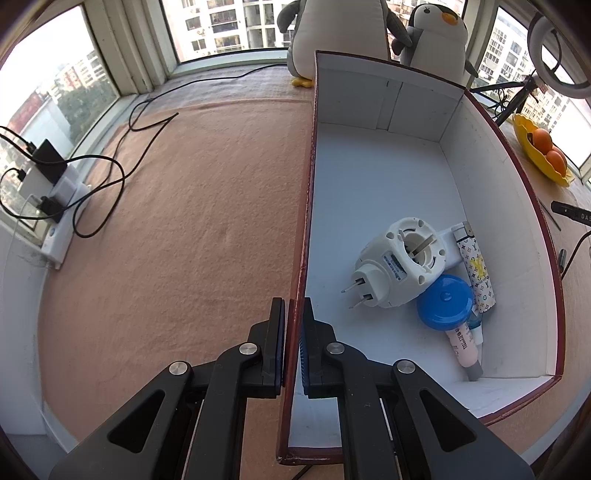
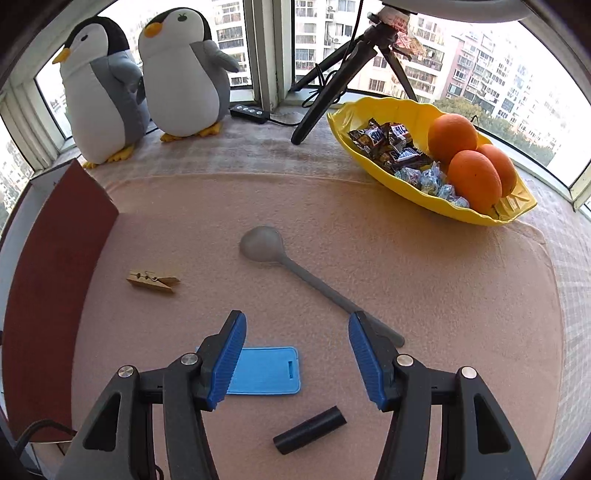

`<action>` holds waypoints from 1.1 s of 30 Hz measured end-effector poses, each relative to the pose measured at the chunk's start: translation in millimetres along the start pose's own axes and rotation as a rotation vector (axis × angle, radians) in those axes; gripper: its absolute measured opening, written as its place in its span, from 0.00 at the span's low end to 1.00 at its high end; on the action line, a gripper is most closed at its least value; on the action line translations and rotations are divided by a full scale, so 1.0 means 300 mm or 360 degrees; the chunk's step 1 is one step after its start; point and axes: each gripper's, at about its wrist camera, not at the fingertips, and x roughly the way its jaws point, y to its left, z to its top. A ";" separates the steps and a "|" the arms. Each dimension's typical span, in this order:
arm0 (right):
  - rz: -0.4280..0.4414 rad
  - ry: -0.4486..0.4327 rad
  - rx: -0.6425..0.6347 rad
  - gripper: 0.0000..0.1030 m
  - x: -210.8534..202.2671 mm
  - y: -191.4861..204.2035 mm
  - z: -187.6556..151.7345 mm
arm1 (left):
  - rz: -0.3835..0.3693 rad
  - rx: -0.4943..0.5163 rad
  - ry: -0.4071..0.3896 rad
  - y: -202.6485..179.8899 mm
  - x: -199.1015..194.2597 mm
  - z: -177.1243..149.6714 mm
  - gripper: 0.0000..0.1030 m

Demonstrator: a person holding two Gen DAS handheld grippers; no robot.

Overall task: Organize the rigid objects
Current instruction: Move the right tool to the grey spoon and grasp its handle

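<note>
**Bright daylight, strong fisheye bend**

Daylight pours through the windows (image 1: 221,29) behind the scene, leaving the panes glaring and nearly white in places. Shadows on the pink cloth (image 2: 406,277) are soft and faint. Both views stay sharp, curving heavily toward dark, vignetted corners.

Box (image 1: 369,177): far half of the floor bare, open from above; near right corner crowded w/ plug-in device (image 1: 400,266), blue lid (image 1: 445,302), tubes. Surface (image 2: 424,295) right of the box mostly bare betw. clothespin (image 2: 153,280), spoon (image 2: 295,269), blue tag (image 2: 266,371), black cylinder (image 2: 310,430). Yellow tray (image 2: 369,110), tripod (image 2: 332,85), penguins (image 2: 184,74) block the far edge; gap behind the box probably tight.
</note>
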 end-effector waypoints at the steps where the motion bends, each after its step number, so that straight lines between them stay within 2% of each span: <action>1: -0.0005 0.0011 -0.0025 0.52 0.019 -0.001 0.009 | 0.0002 -0.0006 0.0004 0.000 0.000 0.000 0.06; 8: -0.0021 0.0078 -0.0174 0.52 0.137 0.015 0.067 | 0.0026 -0.0030 0.0018 -0.002 -0.001 0.000 0.06; 16: 0.0073 0.0100 -0.0207 0.52 0.186 -0.015 0.105 | 0.0047 -0.0063 0.0038 -0.001 0.006 -0.002 0.06; 18: 0.0107 0.0119 -0.0205 0.48 0.187 -0.020 0.106 | 0.0050 -0.0066 0.0042 -0.002 0.006 -0.003 0.06; 21: 0.0108 0.0135 -0.0213 0.36 0.186 -0.016 0.110 | 0.0050 -0.0071 0.0046 -0.001 0.005 -0.004 0.06; 23: 0.0099 0.0144 -0.0203 0.22 0.182 -0.019 0.108 | 0.0049 -0.0073 0.0045 -0.001 0.002 -0.005 0.12; 24: 0.0094 0.0148 -0.0193 0.19 0.181 -0.023 0.107 | 0.0048 -0.0073 0.0044 -0.001 0.001 -0.006 0.12; 29: 0.0073 0.0152 -0.0146 0.08 0.171 -0.046 0.088 | 0.0043 -0.0070 0.0051 0.001 0.004 -0.008 0.13; 33: 0.0067 0.0121 -0.0043 0.07 0.161 -0.078 0.065 | 0.0032 -0.0072 0.0053 0.001 0.007 -0.009 0.13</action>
